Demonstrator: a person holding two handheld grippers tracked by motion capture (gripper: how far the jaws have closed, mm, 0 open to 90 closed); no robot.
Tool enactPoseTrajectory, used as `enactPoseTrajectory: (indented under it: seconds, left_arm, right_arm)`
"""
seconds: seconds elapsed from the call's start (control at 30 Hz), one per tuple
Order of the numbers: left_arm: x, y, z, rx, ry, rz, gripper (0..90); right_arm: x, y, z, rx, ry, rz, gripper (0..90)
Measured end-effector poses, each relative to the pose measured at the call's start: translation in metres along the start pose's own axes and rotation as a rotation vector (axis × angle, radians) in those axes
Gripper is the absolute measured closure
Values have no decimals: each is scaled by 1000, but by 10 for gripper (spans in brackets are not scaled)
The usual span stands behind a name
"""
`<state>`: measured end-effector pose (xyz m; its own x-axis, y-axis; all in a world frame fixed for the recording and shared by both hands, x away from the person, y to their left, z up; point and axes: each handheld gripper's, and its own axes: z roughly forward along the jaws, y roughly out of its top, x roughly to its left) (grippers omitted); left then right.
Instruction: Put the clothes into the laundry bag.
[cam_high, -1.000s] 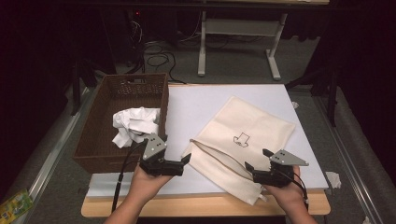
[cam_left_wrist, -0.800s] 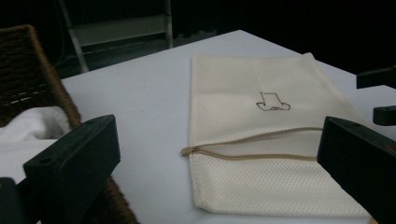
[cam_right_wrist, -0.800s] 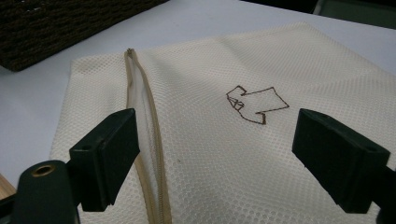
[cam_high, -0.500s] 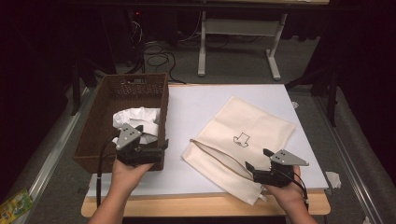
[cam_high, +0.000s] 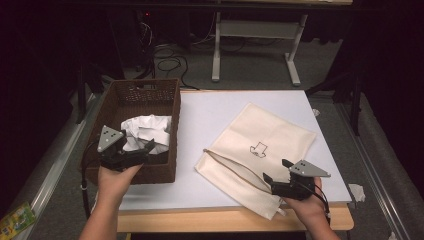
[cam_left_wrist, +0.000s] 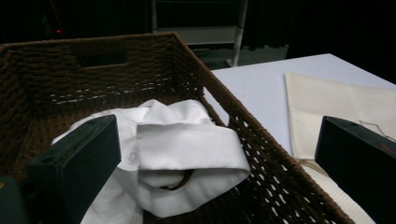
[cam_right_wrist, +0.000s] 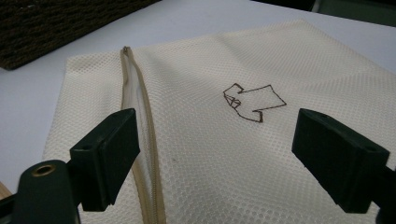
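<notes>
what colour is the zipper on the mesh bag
Beige, a shade darker than the cream mesh bag; the zipper shows best in the right gripper view.

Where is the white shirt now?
In the high view the white shirt lies crumpled inside the brown basket at the table's left, just beyond the left gripper.

No words, brand names or numbers to read anywhere here. The one sign on show is a small dark outline drawing, an arrow-like folded shape (cam_right_wrist: 252, 103), stitched or drawn on the cream mesh laundry bag (cam_high: 260, 160) lying on the desk (cam_high: 210, 115); from the high view it sits near the bag's middle, and in the right gripper view it stands out clearly as thin brown lines. It carries no lettering.
</notes>
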<state>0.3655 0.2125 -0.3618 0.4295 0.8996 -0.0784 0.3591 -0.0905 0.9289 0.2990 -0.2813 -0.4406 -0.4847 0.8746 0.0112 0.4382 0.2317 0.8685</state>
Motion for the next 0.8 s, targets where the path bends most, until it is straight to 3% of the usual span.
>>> enactPoseTrajectory:
  seconds: [0.2,0.5,0.67,0.8]
  left_arm:
    - [11,-3,-1,-8,53,-13,8]
    - [14,-6,1,-2,80,-14,8]
    - [12,-6,3,7,73,-17,8]
    - [6,-6,6,10,43,-12,8]
  right_arm:
    - [-1,0,1,-3,-6,-7,156]
    - [-1,0,0,1,-6,-14,157]
    - [0,0,3,0,13,-24,157]
    - [-1,1,6,2,30,-30,157]
